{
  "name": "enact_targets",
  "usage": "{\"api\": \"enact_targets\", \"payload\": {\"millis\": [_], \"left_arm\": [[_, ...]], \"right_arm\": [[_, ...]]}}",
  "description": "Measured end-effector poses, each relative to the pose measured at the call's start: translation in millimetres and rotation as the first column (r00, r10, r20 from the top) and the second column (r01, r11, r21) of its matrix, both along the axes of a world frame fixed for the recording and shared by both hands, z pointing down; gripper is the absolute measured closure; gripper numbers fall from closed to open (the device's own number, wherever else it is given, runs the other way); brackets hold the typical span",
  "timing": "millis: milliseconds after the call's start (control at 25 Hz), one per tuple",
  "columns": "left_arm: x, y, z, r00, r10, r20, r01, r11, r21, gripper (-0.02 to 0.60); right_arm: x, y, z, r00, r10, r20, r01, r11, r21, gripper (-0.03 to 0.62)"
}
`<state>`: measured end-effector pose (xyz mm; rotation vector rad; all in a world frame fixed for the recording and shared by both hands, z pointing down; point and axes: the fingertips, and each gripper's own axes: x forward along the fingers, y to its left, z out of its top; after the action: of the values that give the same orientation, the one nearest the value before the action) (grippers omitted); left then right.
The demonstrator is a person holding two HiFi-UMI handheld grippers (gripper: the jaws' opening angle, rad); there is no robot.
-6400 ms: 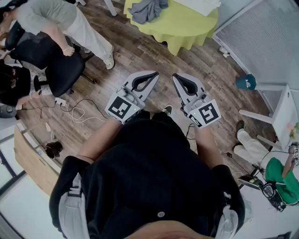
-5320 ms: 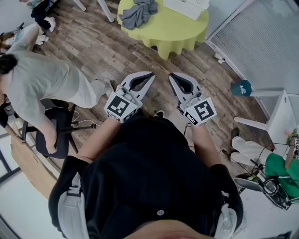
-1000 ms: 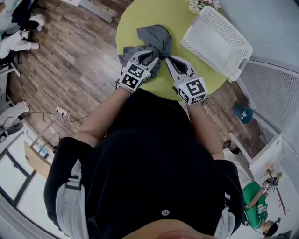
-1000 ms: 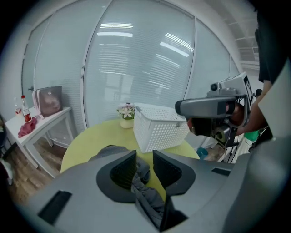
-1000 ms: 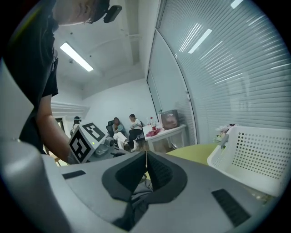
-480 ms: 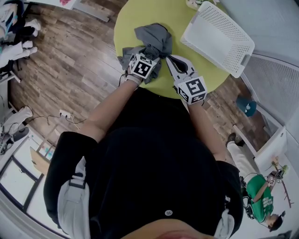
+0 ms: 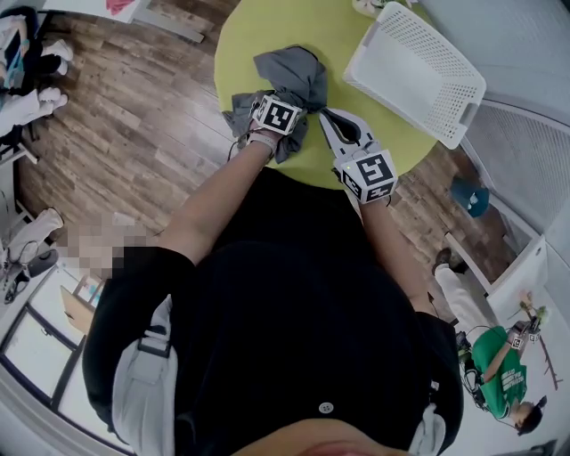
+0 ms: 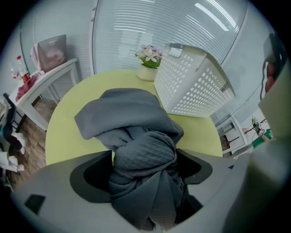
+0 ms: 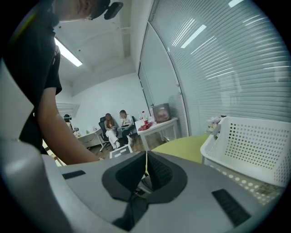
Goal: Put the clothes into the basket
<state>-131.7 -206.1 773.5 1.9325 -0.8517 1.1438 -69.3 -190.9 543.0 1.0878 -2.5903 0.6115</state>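
The left gripper's fingers are released and spread wide. They have just been opening, and a bunched fold of the grey cloth fills the gap between them without being pinched. The right gripper is clenched with its fingers together and nothing between them. In the head view it hovers just beside the cloth, at the cloth's 5 o'clock.

The cloth lies in a crumpled heap on the green tabletop, near the edge closest to the person. The white basket sits on the same tabletop at about 2 o'clock from the cloth, near but apart from it. What shows of its inside looks empty.

By my reading the task is barely begun, since nothing is in the basket yet and the one cloth in view is not yet gripped. What remains is to close the left fingers on the fold, lift the cloth, carry it toward 2 o'clock and let it go inside the basket.
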Motion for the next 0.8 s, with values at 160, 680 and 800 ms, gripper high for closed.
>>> {"api": "enact_targets", "payload": {"millis": [160, 680, 800], "left_arm": [[3.6, -0.1, 11.8, 1.000, 0.022, 0.004, -0.021, 0.999, -0.040, 0.150], [9.1, 2.7, 38.4, 0.997, 0.072, 0.007, -0.071, 0.993, -0.089, 0.143], [6.9, 1.4, 34.8, 0.995, 0.095, -0.004, -0.095, 0.992, -0.086, 0.156]], "right_arm": [[4.7, 0.2, 0.2, 1.000, 0.020, -0.008, -0.020, 1.000, -0.012, 0.568], [10.3, 12.0, 3.1, 0.996, 0.089, -0.019, -0.090, 0.995, -0.033, 0.568], [8.5, 15.0, 2.7, 0.995, 0.101, -0.021, -0.102, 0.994, -0.031, 0.568]]}}
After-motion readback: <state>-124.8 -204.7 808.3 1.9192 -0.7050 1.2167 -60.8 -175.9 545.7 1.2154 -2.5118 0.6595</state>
